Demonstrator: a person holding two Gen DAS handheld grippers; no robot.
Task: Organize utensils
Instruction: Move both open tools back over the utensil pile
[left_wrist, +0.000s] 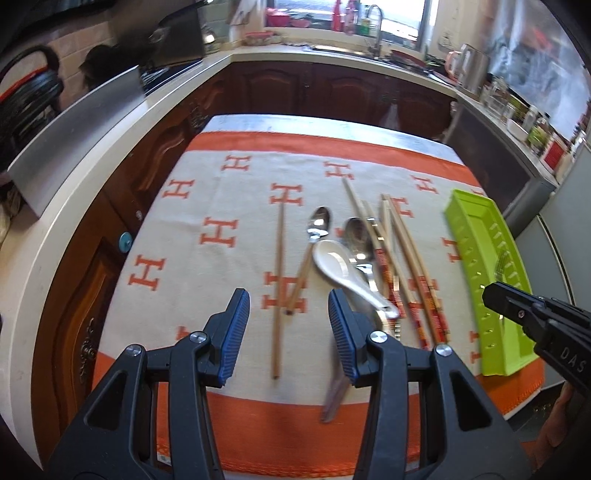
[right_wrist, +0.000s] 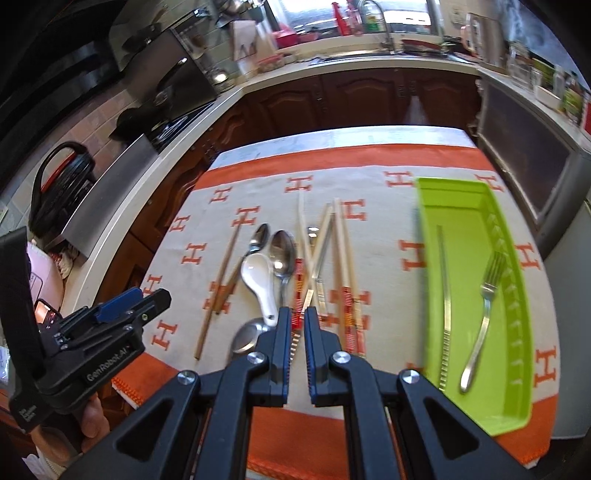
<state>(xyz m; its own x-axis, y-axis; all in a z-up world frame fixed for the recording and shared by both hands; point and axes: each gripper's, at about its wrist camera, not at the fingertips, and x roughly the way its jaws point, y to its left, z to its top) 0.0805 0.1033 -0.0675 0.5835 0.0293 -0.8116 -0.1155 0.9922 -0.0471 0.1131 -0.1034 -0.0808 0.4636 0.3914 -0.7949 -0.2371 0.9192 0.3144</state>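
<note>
We see the left gripper (left_wrist: 288, 328) spread wide above the table's near edge, holding nothing; a brown chopstick (left_wrist: 277, 295) lies just below and between its fingers. The right gripper (right_wrist: 297, 350) has its fingers nearly together with a narrow gap, and we cannot tell whether they pinch the patterned chopstick (right_wrist: 298, 291) right below them. The utensils lie in a heap mid-cloth (right_wrist: 388, 295): a white spoon (right_wrist: 260, 284) touching two steel spoons (right_wrist: 282, 254), with crossed pale chopsticks (right_wrist: 343, 258) beside them. Toward the table's right edge sits the green tray (right_wrist: 458, 192), holding a fork (right_wrist: 484, 314) and a knife (right_wrist: 445, 314), apart from each other.
</note>
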